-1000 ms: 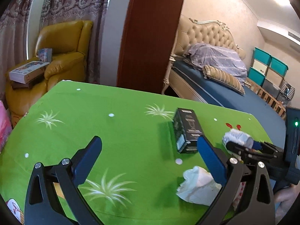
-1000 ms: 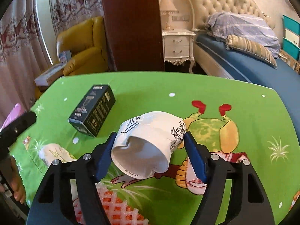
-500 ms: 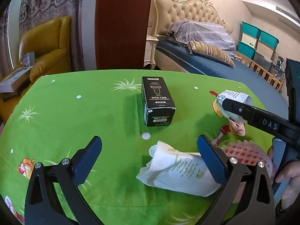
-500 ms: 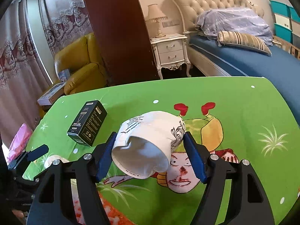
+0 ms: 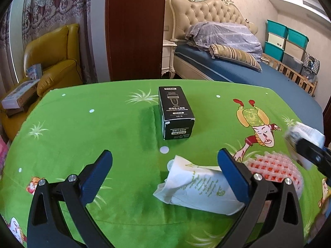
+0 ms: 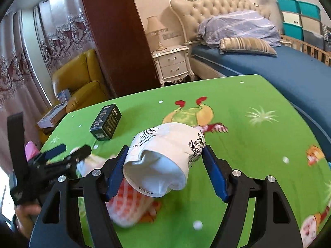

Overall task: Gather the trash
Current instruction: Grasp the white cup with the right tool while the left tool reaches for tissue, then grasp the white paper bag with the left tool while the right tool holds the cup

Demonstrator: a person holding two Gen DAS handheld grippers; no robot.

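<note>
My right gripper (image 6: 165, 155) is shut on a squashed white paper cup (image 6: 163, 157), held above the green tablecloth (image 6: 248, 144). In the left wrist view the cup (image 5: 306, 134) and that gripper show blurred at the right edge. My left gripper (image 5: 165, 171) stands open and low over the cloth. A crumpled white wrapper with green print (image 5: 196, 186) lies just inside its right finger (image 5: 231, 171). A pink foam net (image 5: 275, 165) lies to the right of the wrapper. It shows again under the cup as the net (image 6: 128, 206). A black box (image 5: 175, 113) lies farther back.
The table's far edge (image 5: 186, 80) faces a dark wooden panel (image 5: 134, 31), a bed (image 5: 258, 72) and a yellow armchair (image 5: 51, 62) with boxes on it. A white nightstand (image 6: 173, 64) stands by the bed. A hand (image 6: 26, 217) holds the left gripper.
The right gripper carried the cup to the right edge of the left wrist view. The left gripper swung toward the box and wrapper, then stayed put.
</note>
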